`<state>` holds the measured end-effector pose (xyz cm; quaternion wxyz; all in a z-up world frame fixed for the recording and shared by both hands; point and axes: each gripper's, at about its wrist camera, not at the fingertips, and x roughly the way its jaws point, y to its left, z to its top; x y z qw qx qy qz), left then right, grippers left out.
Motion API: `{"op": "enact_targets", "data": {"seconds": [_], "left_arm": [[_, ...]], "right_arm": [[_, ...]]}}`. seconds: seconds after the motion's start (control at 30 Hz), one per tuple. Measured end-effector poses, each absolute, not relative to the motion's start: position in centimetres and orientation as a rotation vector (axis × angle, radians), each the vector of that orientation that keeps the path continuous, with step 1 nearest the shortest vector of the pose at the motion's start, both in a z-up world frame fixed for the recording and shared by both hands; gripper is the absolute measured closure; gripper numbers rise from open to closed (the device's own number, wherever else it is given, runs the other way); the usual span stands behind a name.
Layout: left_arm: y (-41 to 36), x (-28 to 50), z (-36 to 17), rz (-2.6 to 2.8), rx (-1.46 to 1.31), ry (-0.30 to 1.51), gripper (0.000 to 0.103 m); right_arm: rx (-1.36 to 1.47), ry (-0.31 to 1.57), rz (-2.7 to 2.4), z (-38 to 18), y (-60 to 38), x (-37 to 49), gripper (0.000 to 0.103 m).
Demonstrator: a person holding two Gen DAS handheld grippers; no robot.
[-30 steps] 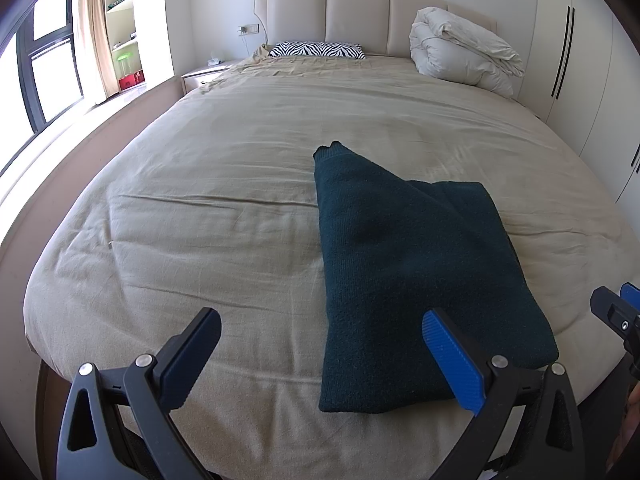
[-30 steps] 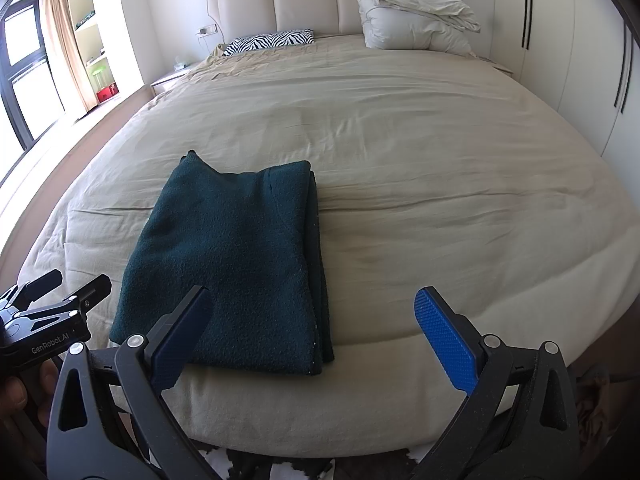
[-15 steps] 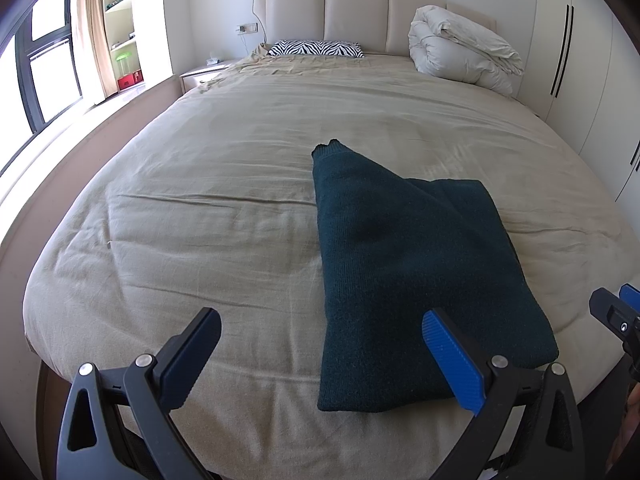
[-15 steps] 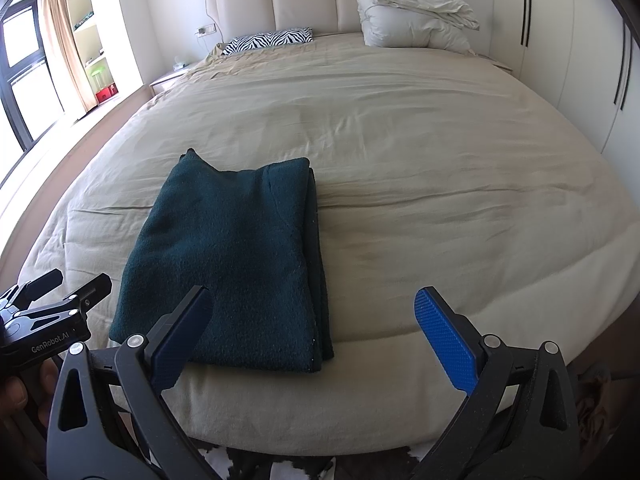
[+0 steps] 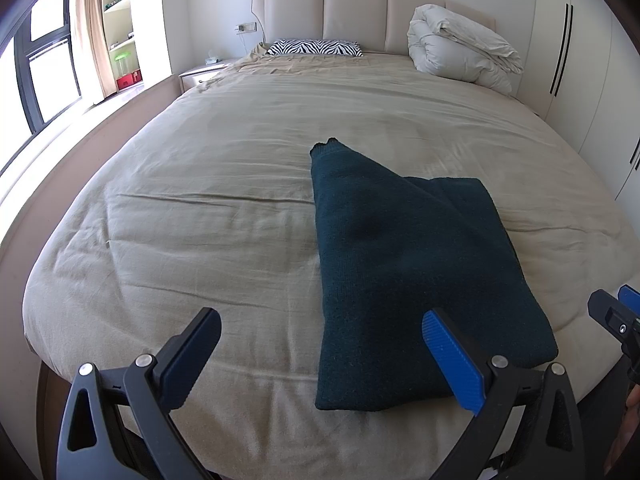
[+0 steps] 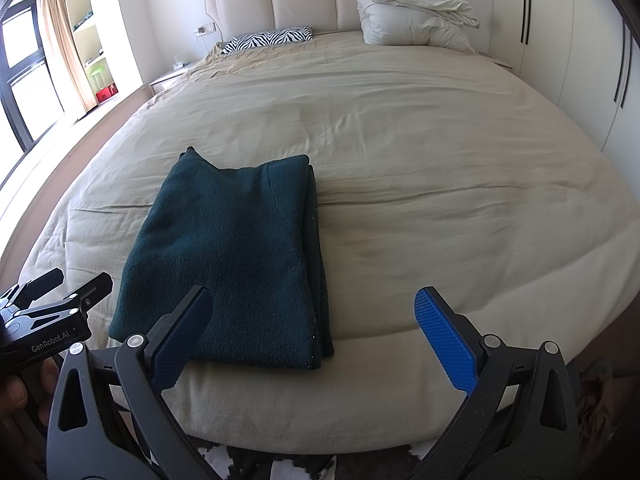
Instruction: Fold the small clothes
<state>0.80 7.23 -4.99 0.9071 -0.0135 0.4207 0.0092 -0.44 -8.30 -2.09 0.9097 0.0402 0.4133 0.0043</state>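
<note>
A dark green knitted garment (image 5: 408,264) lies folded into a rough rectangle near the foot of the beige bed (image 5: 208,200); one corner sticks out toward the headboard. It also shows in the right wrist view (image 6: 236,256). My left gripper (image 5: 320,344) is open and empty, held back over the bed's foot edge, its right finger over the garment's near edge. My right gripper (image 6: 316,328) is open and empty, just short of the garment's near right corner. Each gripper shows at the edge of the other's view.
A zebra-print pillow (image 5: 316,47) and a bundled white duvet (image 5: 460,52) lie at the headboard. A nightstand (image 5: 204,72) and shelves stand to the left, white wardrobe doors (image 5: 580,60) to the right. A cowhide-pattern rug (image 6: 256,460) lies below the bed's foot.
</note>
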Motion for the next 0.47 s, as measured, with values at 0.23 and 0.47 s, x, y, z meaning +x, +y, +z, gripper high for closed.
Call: {"op": "enact_targets", "data": {"seconds": [0.23,0.47], "left_arm": [[7.26,0.83,-5.05,0.018,-0.027,0.871,0.0],[7.64,1.02,-5.01,0.011,-0.023,0.865,0.0]], "right_arm": [[0.083,0.856,0.009,-2.24,-8.21,-0.59,0.0],[0.085,0.862,0.01,-2.33,-8.18,-0.68,0.0]]}}
